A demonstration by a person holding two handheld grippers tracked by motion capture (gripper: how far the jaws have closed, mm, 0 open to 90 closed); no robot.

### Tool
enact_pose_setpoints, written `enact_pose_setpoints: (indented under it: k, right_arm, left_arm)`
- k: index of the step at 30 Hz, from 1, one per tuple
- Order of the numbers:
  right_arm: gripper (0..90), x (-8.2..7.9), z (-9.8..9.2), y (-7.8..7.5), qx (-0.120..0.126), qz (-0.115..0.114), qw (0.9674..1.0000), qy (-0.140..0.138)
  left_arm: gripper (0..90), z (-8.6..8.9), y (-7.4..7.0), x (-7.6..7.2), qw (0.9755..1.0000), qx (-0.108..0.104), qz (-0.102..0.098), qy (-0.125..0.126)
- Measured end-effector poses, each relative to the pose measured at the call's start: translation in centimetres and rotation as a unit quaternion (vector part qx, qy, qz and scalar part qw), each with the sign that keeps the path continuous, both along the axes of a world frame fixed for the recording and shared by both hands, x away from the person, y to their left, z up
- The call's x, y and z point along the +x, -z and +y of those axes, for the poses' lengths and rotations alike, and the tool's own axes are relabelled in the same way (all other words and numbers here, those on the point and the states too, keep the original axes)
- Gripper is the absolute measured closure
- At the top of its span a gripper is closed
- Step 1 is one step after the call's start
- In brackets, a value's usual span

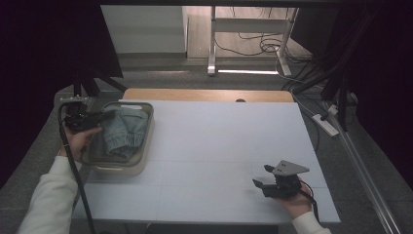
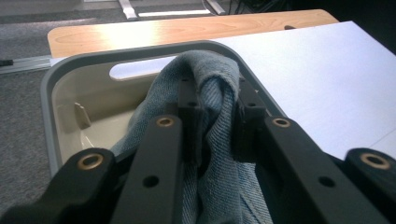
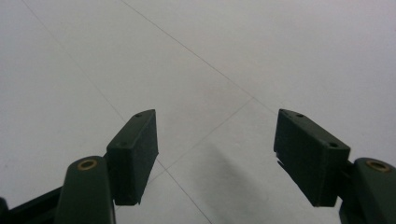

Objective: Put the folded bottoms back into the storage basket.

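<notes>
At the desk's [image 1: 219, 146] left edge, your left gripper [image 2: 217, 100] pinches a fold of the denim garment [image 2: 212, 74] lying in the grey tub [image 1: 146, 109]. Your right gripper [image 3: 215, 154] rests wide open, holding nothing, near the front right corner.

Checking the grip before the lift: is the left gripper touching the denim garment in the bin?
Touching. In the left gripper view the left gripper has both jaws pinching a fold of the denim garment over the bin.
</notes>
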State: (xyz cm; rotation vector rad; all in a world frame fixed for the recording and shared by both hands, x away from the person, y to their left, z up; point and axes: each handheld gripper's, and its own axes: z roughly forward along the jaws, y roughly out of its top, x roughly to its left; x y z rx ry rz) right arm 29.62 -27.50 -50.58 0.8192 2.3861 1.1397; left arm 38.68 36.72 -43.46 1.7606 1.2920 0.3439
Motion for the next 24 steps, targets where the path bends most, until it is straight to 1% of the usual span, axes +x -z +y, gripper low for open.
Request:
enact_pose_setpoints:
  k: [3, 7, 11, 14, 17, 19, 24]
  right_arm:
    - [30.3, 0.0, 0.0, 0.0, -0.001, 0.001, 1.0000, -0.002]
    - [30.3, 0.0, 0.0, 0.0, 0.000, -0.002, 1.0000, 0.000]
    - [30.2, 0.0, -0.1, -0.1, 0.000, 0.001, 1.0000, 0.000]
    - [30.2, 0.0, 0.0, 0.0, -0.001, 0.001, 1.0000, -0.002]
    - [30.2, 0.0, 0.0, 0.0, -0.001, -0.001, 1.0000, 0.001]
    - [30.2, 0.0, 0.0, 0.0, 0.000, -0.001, 1.0000, 0.001]
    - [30.2, 0.0, 0.0, 0.0, -0.003, 0.000, 1.0000, 0.000]
  left_arm:
    - [76.0, 0.0, 0.1, 0.2, 1.0000, 0.004, 0.001, -0.003]
    - [76.0, 0.2, 0.3, 0.6, 0.9999, 0.015, 0.004, -0.006]
    - [75.7, 0.6, 0.6, 0.8, 0.9996, 0.024, 0.009, -0.014]
    - [75.5, 0.9, 0.8, 0.8, 0.9995, 0.023, 0.013, -0.018]
    - [75.5, 1.0, 1.0, 0.8, 0.9993, 0.027, 0.016, -0.021]
    - [75.5, 1.1, 1.1, 0.9, 0.9990, 0.034, 0.018, -0.024]
    - [75.5, 1.3, 1.5, 1.0, 0.9985, 0.038, 0.026, -0.031]
